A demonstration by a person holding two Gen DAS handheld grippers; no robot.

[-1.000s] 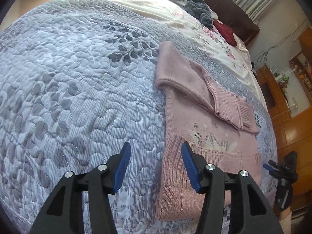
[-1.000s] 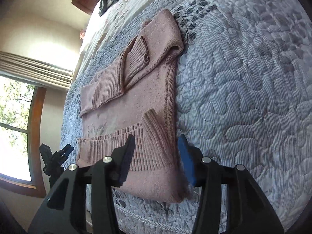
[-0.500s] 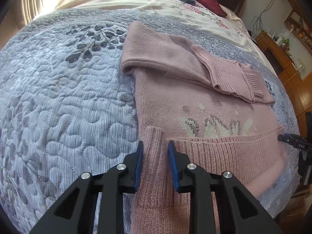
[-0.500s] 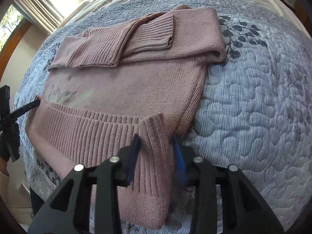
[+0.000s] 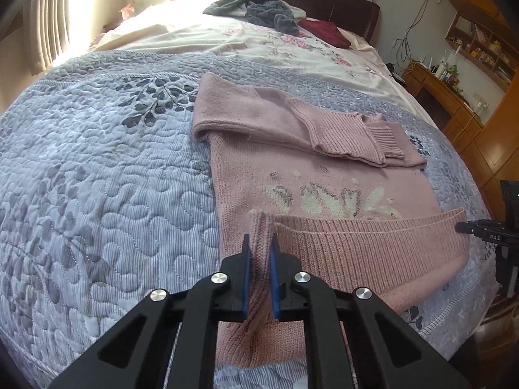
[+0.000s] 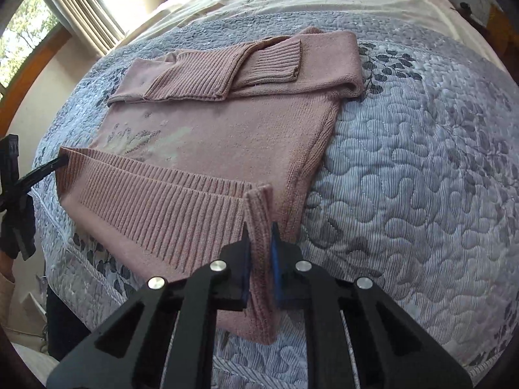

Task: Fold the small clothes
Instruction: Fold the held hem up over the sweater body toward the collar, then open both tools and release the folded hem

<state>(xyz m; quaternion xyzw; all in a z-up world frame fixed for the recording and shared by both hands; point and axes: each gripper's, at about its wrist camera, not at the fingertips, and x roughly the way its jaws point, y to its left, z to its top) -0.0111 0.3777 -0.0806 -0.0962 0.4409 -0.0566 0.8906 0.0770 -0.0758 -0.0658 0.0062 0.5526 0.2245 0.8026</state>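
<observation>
Both tongs are clenched on the ribbed hem of a pink knitted sweater (image 5: 324, 168), one at each end. At the left end of the hem, the left gripper (image 5: 259, 246) pinches a raised fold of ribbing between its blue pads, the fabric standing up between the fingers. From there the hem band runs rightward across the near edge of the garment to its other corner, where the right gripper (image 6: 259, 236) grips a similar upright fold; in the left wrist view that tool shows only as a dark shape at the far right edge.

The sweater lies flat on a blue-grey quilted bedspread (image 5: 97, 178) with a leaf pattern, its hem at the near edge of the bed. A pale floral motif sits on its front just beyond the hem. Its sleeves are folded across the far part of the body, cuffs overlapping.

Farther up the bed lies a cream floral sheet (image 5: 259, 45), with a heap of grey clothes (image 5: 259, 9) and a dark red item (image 5: 324, 30) near the headboard. Right of the bed stand wooden shelves (image 5: 480, 42).
</observation>
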